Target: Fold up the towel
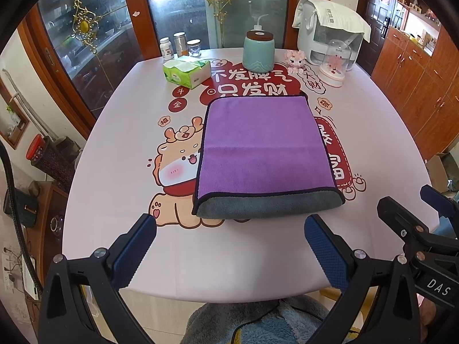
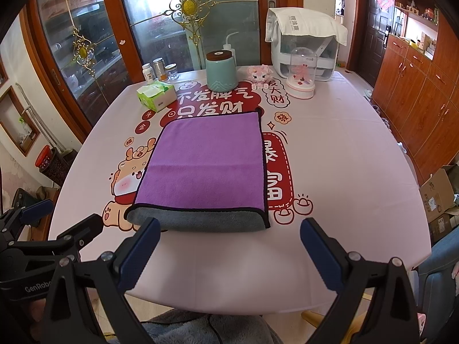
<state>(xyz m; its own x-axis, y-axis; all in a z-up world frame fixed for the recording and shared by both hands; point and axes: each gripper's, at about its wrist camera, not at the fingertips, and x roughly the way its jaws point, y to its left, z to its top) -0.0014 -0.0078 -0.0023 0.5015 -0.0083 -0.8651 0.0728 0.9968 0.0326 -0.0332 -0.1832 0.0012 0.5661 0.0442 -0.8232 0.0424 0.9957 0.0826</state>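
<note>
pink printed table (image 1: 120,172) with a cartoon-and-red-lettering cloth, glass-panel wooden doors behind it, wooden cabinets off to one side. towel (image 1: 264,154) lies flat at the table's middle, folded over, purple face up with a grey layer showing along the near edge and dark piping round the border; a faint crease line runs across the purple face. behind the towel: teal ceramic jar (image 1: 259,50) with a dark lid, green tissue pack (image 1: 186,71) beyond the towel's far left corner, three small bottles (image 1: 179,45) further back, pink toy figure (image 1: 294,60) and a clear dome ornament (image 1: 334,64) beyond its far right corner, white appliance (image 1: 327,31) with a cloth draped on top behind those. left claw (image 1: 229,243) hangs over the near table edge just short of the towel's grey edge, fingers spread wide, holding nothing. right claw (image 2: 229,246) is in the same spot on its side, also spread wide and empty, not touching the towel. each claw shows at the edge of the other's view, side by side.
</note>
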